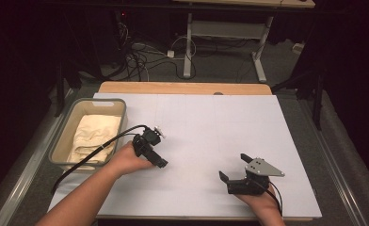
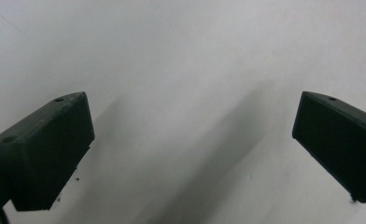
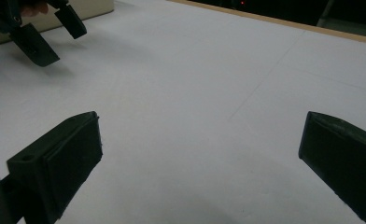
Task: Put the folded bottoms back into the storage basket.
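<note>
Surface: white sheet point(image 1: 206, 127) is covering the table.
Left gripper point(image 1: 160, 160): is hovering just right of the basket, jaws standing wide apart, holding nothing.
Right gripper point(image 1: 233, 167): is resting near the front edge, jaws apart.
Basket point(image 1: 65, 129): is sitting at the left, cream cloth point(image 1: 94, 136) lying inside.

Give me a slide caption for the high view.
Two hand-held tongs, left and right, both open above a white-covered table, with a folded cream cloth in a grey basket at left.
</note>
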`<state>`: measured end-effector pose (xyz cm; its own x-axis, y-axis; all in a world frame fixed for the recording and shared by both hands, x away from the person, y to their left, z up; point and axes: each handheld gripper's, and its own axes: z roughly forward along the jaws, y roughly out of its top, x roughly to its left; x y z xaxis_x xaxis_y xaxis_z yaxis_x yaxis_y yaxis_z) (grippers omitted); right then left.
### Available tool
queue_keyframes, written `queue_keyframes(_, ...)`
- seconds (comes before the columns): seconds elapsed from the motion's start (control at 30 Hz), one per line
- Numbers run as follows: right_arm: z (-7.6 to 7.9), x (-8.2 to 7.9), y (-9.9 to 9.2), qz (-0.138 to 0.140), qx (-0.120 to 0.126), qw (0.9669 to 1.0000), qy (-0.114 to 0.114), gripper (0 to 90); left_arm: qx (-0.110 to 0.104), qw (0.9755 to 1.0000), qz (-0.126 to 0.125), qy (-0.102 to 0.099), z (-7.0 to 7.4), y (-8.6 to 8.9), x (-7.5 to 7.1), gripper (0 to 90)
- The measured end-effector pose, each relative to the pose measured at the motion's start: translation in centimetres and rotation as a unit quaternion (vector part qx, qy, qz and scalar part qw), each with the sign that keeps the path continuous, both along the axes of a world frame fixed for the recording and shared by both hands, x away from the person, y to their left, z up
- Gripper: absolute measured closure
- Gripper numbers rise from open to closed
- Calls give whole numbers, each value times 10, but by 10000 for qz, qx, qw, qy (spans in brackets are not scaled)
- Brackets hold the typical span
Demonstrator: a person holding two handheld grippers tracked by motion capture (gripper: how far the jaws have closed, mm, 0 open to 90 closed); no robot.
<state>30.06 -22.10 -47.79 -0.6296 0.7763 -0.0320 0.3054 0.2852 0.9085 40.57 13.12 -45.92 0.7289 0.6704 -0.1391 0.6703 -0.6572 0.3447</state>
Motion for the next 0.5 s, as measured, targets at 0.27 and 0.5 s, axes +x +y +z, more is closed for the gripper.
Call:
queue_keyframes(0.27, 0, 0, -1, -23, 59, 10000, -17, 7, -949, 9925, 113, -768, -13, 10, -14, 0)
queue_keyframes(0.5, 0, -2, 0, -7, 110, 9999, -68, 7, -1868, 9684, 271, -1630, -23, 22, -32, 0)
